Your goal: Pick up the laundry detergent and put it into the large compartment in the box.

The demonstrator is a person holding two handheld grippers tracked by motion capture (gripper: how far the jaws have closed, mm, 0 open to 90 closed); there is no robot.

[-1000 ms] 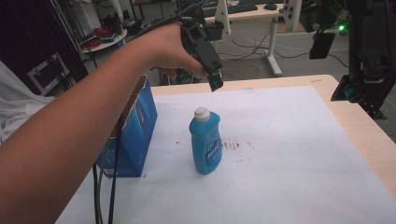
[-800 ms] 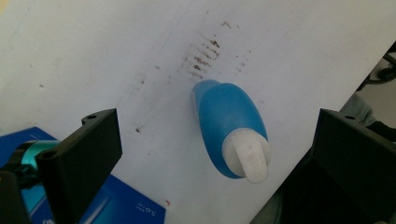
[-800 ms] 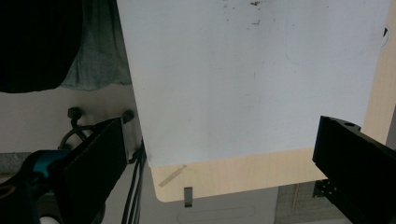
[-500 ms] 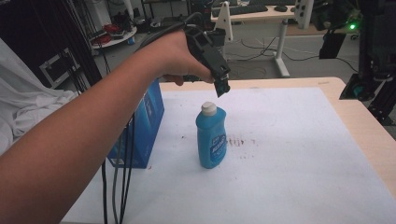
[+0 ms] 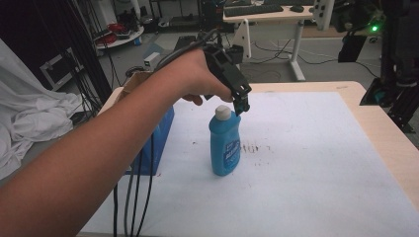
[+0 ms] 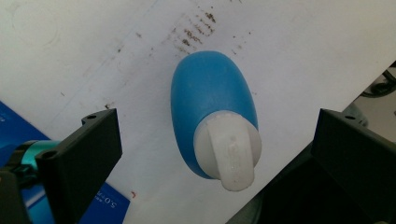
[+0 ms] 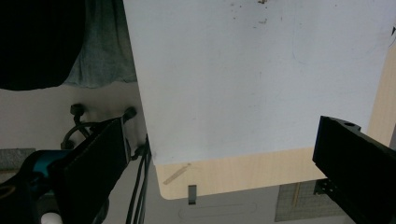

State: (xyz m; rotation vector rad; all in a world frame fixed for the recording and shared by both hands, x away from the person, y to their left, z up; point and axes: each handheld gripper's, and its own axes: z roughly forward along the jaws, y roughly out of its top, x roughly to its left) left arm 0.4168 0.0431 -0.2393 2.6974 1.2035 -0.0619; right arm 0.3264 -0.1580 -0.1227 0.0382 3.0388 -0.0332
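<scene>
A blue dish-soap bottle (image 5: pixel 225 145) with a white cap (image 5: pixel 223 112) stands upright on the white sheet. My left gripper (image 5: pixel 240 104), held in a hand that reaches in from the left, hovers with its tips level with the cap's right side. In the left gripper view I look straight down on the bottle (image 6: pixel 212 93) and its cap (image 6: pixel 231 151); the left gripper (image 6: pixel 217 140) is open, its jaws wide on either side and touching nothing. My right gripper (image 7: pixel 219 154) is open over the table's near edge with nothing between its jaws.
A blue box (image 5: pixel 159 140) stands at the left, close beside the bottle, with cables (image 5: pixel 131 197) hanging in front of it. The white sheet (image 5: pixel 316 168) covers most of the wooden table (image 5: pixel 390 133). Dark smudges (image 5: pixel 254 148) mark the sheet right of the bottle.
My left gripper has come down and a little to the right, from above and behind the bottle to the level of its cap. The bottle stands as before.
</scene>
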